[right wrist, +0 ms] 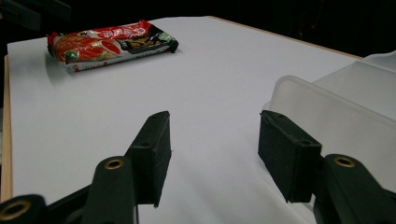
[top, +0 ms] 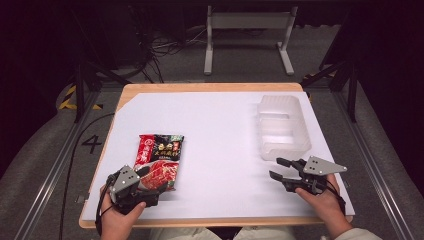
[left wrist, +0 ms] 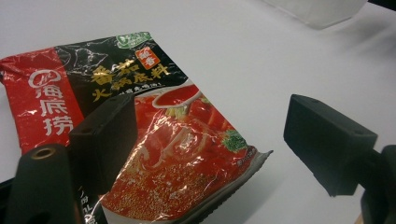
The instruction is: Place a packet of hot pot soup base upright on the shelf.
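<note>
Left gripper (top: 152, 186) over near edge of sauce packet (top: 159, 159), jaws apart, nothing clamped, likely lining up to grasp. Packet flat on white sheet (top: 220, 130). Right gripper (top: 280, 169) agape beside clear bin (top: 283, 127), idle.

You are wearing pale cream sleeves, showing at the frame's bottom, and gripping black grippers: left gripper (top: 150, 186), right gripper (top: 276, 168), each topped by a grey triangular plate, brass screw-holes gleaming.

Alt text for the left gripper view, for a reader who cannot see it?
The left gripper hovers with open jaws over a red-and-black hot pot soup base packet lying flat on the white table, one jaw above the packet and the other beside it.
</note>
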Demonstrator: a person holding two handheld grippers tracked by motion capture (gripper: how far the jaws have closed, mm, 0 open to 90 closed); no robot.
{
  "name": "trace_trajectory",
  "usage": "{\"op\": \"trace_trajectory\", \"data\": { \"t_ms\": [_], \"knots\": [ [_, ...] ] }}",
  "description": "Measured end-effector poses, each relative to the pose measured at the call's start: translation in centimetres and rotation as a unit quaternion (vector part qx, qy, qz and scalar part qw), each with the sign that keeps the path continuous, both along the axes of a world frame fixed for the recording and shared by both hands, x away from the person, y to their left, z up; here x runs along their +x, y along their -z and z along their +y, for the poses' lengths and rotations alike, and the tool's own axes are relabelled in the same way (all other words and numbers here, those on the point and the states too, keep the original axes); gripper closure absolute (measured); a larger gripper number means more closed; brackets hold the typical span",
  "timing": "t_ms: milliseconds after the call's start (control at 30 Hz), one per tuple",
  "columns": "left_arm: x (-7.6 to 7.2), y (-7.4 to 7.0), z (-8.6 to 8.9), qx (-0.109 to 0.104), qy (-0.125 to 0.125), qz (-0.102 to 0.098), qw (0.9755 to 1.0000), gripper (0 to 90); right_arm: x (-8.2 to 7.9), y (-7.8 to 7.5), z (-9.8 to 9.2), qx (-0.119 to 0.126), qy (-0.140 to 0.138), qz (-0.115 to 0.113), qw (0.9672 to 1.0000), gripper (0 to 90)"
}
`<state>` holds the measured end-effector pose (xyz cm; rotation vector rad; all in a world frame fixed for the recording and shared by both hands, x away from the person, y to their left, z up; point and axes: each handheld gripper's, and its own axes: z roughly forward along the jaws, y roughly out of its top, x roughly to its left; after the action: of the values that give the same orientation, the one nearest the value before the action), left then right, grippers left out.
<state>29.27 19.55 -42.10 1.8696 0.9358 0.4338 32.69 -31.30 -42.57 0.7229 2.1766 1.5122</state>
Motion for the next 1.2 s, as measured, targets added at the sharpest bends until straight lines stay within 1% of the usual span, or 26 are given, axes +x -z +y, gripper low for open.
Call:
{"op": "trace_trajectory", "data": {
  "t_ms": [67,200,233,267,367,500,600,700,833,933,1100,1133,1167,1200],
  "knots": [
    [0.0,0.0,0.0,-0.005,0.007,-0.005,1.0,17.8,0.0,0.0,0.1,0.003,0.0,-0.003,1.0,42.8],
    [0.0,-0.1,0.1,-0.011,0.007,-0.009,0.9999,17.7,0.0,0.0,0.1,0.005,0.001,-0.004,1.0,42.6],
    [0.0,-0.1,0.1,-0.014,0.007,-0.008,0.9999,17.8,0.0,0.1,0.1,0.006,0.0,-0.003,1.0,42.3],
    [0.1,-0.2,0.2,-0.013,0.006,-0.009,0.9999,17.9,0.0,0.1,0.1,0.005,0.0,-0.003,1.0,42.3],
    [0.4,-0.8,0.3,-0.015,-0.005,-0.005,0.9999,18.0,0.0,0.1,0.2,0.006,-0.004,-0.004,1.0,41.7],
    [1.3,-1.8,0.9,-0.013,-0.019,-0.003,0.9997,17.6,0.0,0.2,0.2,0.004,-0.005,-0.004,1.0,41.0],
    [1.9,-2.3,1.4,-0.011,-0.024,0.0,0.9996,17.4,0.0,0.2,0.3,0.006,-0.004,-0.003,1.0,41.0],
    [2.7,-3.0,2.1,-0.004,-0.032,-0.003,0.9995,17.4,0.0,0.3,0.4,0.007,-0.008,-0.003,0.9999,40.7],
    [3.7,-3.5,2.5,-0.003,-0.036,-0.008,0.9993,17.2,0.0,0.4,0.6,0.007,-0.013,-0.003,0.9999,39.4],
    [4.3,-3.7,2.6,-0.002,-0.032,-0.01,0.9994,17.2,0.0,0.5,0.7,0.003,-0.014,-0.005,0.9999,39.1],
    [5.2,-3.9,2.7,-0.008,-0.025,-0.007,0.9996,16.8,0.0,0.5,0.7,0.004,-0.016,-0.003,0.9999,38.6],
    [5.5,-4.0,2.9,-0.014,-0.022,-0.003,0.9996,16.8,0.0,0.5,0.7,0.002,-0.016,-0.002,0.9999,38.5],
    [5.9,-4.2,3.2,-0.025,-0.025,0.0,0.9994,16.7,0.0,0.5,0.8,0.002,-0.015,-0.001,0.9999,38.5],
    [6.1,-4.4,3.5,-0.027,-0.027,0.0,0.9993,16.6,0.0,0.5,0.8,0.002,-0.016,-0.001,0.9999,38.5]
  ]
}}
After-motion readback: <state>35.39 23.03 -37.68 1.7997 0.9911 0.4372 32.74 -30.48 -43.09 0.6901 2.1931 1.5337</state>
